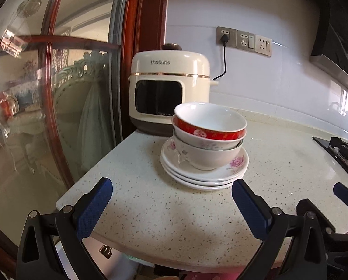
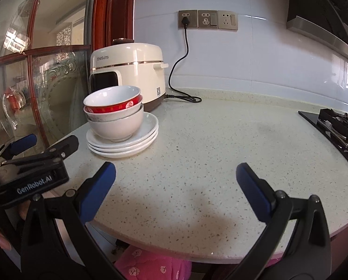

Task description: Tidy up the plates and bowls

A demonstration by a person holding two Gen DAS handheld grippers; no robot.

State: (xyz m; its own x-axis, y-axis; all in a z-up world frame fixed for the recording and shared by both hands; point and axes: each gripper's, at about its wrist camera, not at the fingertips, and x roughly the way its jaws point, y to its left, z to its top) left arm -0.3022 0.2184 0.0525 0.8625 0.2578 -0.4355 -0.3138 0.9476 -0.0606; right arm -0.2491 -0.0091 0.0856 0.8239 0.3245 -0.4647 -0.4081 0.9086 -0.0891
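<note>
A stack of white plates (image 1: 234, 172) (image 2: 146, 130) with pink flowers sits on the speckled countertop (image 1: 150, 210) (image 2: 197, 151). Nested bowls stand on the plates: a red-banded bowl (image 1: 209, 126) (image 2: 113, 103) on top, a white flowered bowl (image 1: 206, 154) (image 2: 115, 126) at the bottom. My left gripper (image 1: 171, 189) is open, with nothing between its blue pads, just short of the stack. My right gripper (image 2: 175, 175) is open over bare counter, right of the stack. In the right wrist view the left gripper's body (image 2: 34, 165) shows at the left.
A cream rice cooker (image 1: 169, 88) (image 2: 129, 70) stands behind the stack, plugged into wall sockets (image 1: 244, 40) (image 2: 207, 19). A glass door with a wooden frame (image 1: 48, 93) (image 2: 34, 81) borders the counter's left end. A gas hob (image 1: 342, 156) (image 2: 337, 128) lies at the right.
</note>
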